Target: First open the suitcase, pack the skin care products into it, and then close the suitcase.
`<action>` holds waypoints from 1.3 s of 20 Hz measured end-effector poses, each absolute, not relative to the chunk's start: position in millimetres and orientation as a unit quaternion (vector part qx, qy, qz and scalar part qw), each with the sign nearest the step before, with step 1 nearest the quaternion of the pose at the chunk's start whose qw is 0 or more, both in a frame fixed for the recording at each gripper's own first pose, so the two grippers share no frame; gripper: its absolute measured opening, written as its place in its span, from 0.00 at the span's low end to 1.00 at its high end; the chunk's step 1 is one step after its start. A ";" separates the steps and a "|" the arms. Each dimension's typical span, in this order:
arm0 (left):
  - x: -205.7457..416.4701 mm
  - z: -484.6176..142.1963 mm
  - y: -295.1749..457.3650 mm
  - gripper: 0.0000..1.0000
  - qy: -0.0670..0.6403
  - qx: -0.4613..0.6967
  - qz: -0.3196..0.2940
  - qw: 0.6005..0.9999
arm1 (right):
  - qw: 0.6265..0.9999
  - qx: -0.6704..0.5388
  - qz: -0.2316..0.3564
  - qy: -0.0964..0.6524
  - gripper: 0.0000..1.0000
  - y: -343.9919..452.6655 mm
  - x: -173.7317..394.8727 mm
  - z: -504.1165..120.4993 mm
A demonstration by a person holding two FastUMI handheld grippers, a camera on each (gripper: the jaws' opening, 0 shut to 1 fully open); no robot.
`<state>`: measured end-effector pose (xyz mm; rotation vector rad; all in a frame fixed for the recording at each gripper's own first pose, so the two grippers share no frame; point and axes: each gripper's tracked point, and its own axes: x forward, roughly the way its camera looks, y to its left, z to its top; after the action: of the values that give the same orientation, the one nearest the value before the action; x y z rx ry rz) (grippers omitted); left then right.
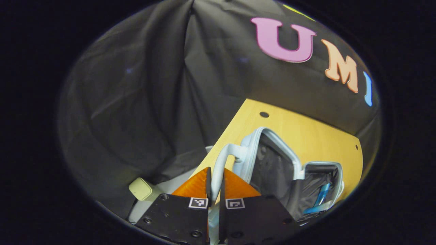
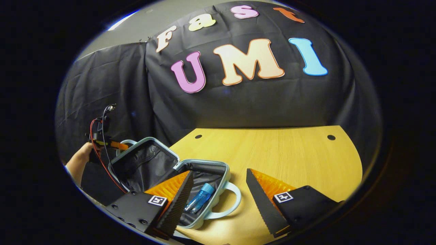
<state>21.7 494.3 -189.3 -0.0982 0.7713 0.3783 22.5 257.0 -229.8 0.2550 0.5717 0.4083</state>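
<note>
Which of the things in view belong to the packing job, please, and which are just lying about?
Job:
- suitcase, open
- blue bottle inside it
- suitcase handle, held by left gripper
- right gripper, open

Lying about:
- pale box
- table

Suitcase [image 2: 150, 163]: one counted, two shells, one handle seen on each shell.
Skin care bottle [image 2: 200, 197]: one counted, in lower shell.
Worktop [image 2: 279, 153]: one; two round holes counted along far edge.
Grippers: two counted, left gripper [image 1: 215, 177], right gripper [image 2: 219, 190]; two fingers on each.
Small pale box [image 1: 140, 189]: one counted, off worktop.
Hand [image 2: 80, 160]: one counted.
</note>
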 end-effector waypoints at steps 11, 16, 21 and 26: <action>41.1 -109.3 332.8 0.04 0.326 -0.008 0.096 0.940 | 0.925 0.140 0.235 0.264 0.98 207.9 -1.9 -213.8; 50.2 -103.8 256.8 0.04 0.317 -0.019 0.033 0.948 | 0.925 0.148 0.228 0.265 0.98 186.6 -13.6 -213.1; 61.5 -117.0 188.3 0.04 0.325 -0.020 -0.032 0.945 | 0.931 0.148 0.211 0.258 0.98 160.8 -18.2 -206.2; 61.6 -138.4 121.6 0.06 0.336 -0.027 -0.086 0.937 | 0.939 0.148 0.187 0.248 0.98 135.6 -19.6 -198.2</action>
<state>61.6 121.6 -138.4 -0.0544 0.6873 -0.1759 -19.6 135.6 -198.2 0.3016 0.5071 0.3821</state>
